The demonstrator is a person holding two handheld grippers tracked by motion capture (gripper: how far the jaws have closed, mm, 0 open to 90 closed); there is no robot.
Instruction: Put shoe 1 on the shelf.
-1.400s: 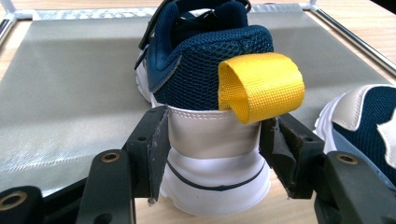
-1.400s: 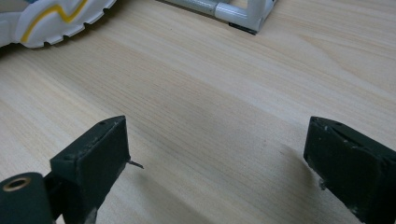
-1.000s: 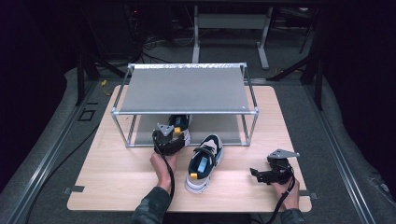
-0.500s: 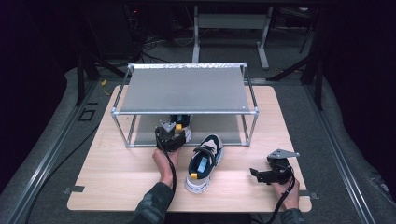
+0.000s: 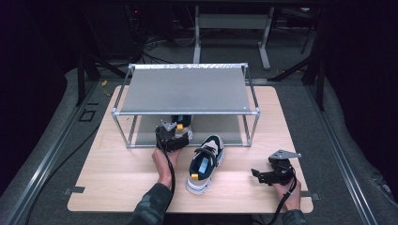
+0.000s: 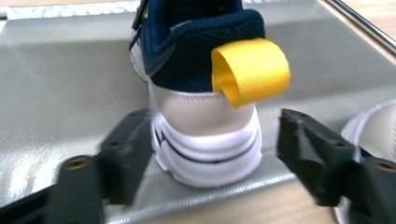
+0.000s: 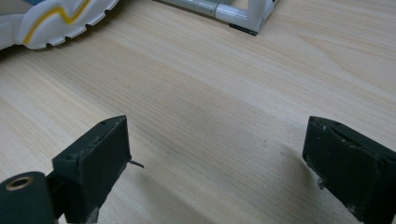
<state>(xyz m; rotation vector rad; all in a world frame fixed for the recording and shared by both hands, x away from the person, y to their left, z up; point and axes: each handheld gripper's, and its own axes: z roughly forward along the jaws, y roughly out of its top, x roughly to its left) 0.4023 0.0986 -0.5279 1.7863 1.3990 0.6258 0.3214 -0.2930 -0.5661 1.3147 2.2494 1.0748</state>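
Releasing shoe (image 6: 201,116) on rack's lower shelf (image 6: 60,93), frame centre in high view: left tool (image 5: 174,136) jaws just been opening, heel between, right pad clear. Second shoe (image 5: 204,161) waits on counter (image 5: 117,173). Right tool (image 5: 263,174) open, empty, parked lower right.

Shoe on shelf (image 6: 205,121): navy mesh collar, white heel and sole, yellow pull loop. Stands upright on the rack's grey lower shelf (image 6: 60,107), heel at the front edge, toe pointing inward. Second shoe (image 5: 204,161): same make, upright on the wooden table (image 5: 117,173) just before the rack.
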